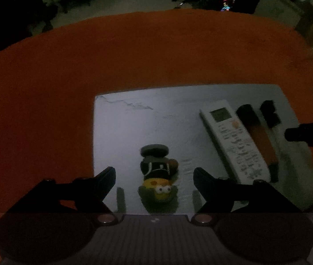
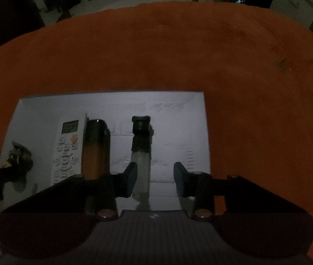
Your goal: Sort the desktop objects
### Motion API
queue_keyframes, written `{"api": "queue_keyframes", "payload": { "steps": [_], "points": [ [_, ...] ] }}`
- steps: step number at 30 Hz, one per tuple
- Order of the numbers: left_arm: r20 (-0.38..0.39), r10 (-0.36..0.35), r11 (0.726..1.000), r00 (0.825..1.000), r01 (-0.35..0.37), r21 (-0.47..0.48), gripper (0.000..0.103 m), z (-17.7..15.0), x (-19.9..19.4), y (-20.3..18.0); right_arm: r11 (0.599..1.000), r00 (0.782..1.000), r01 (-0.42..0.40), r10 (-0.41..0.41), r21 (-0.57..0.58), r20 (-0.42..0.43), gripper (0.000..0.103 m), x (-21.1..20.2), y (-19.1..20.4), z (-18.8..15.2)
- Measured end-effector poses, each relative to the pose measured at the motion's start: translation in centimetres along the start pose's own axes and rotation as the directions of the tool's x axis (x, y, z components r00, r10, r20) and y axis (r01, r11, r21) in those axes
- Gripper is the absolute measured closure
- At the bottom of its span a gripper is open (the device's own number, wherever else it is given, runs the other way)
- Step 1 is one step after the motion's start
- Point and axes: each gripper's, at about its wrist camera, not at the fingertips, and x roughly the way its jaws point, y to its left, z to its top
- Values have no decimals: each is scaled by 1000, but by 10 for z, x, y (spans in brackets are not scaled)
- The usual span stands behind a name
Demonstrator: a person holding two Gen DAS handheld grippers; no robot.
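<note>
In the left wrist view a small toy figure (image 1: 158, 176) lies on the pale mat (image 1: 123, 132) at lower centre, directly between the tips of the left gripper (image 1: 154, 177), whose jaws stand wide apart and touch nothing; the white remote (image 1: 233, 141), an amber tube (image 1: 258, 137) and a black-capped spray bottle (image 1: 270, 116) lie side by side at right of the frame. In the right wrist view the spray bottle (image 2: 141, 152) lies at centre, its clear body running down between the fingers of the right gripper (image 2: 155, 180). That gripper is open, its left pad close against the bottle, though actual contact cannot be told, and the right pad apart.
</note>
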Motion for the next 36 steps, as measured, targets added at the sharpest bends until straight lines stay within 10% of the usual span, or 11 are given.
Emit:
{"api": "queue_keyframes", "payload": {
  "steps": [4,7,10,26,31,36],
  "points": [
    [-54,-12,1000,998,13,14,32,1,3,-6,999,999,14,-15,-45,-35,64,11,10,-4],
    [-82,-22,999,996,25,28,64,1,7,-8,993,996,69,-74,-96,-43,81,14,18,-5],
    [-54,-39,999,998,40,10,70,-4,1,-5,996,998,51,-54,-77,-39,82,10,17,-8],
    [-133,-78,996,988,84,42,69,-33,-13,14,985,994,33,-51,-167,-100,81,2,-4,-23],
    [-101,-65,998,993,67,11,37,-27,-16,13,995,992,28,-39,-94,-118,58,6,-7,-13],
    [-101,-19,1000,995,21,13,36,-14,-9,12,992,995,58,-67,-113,-76,56,8,0,-5]
  ]
}}
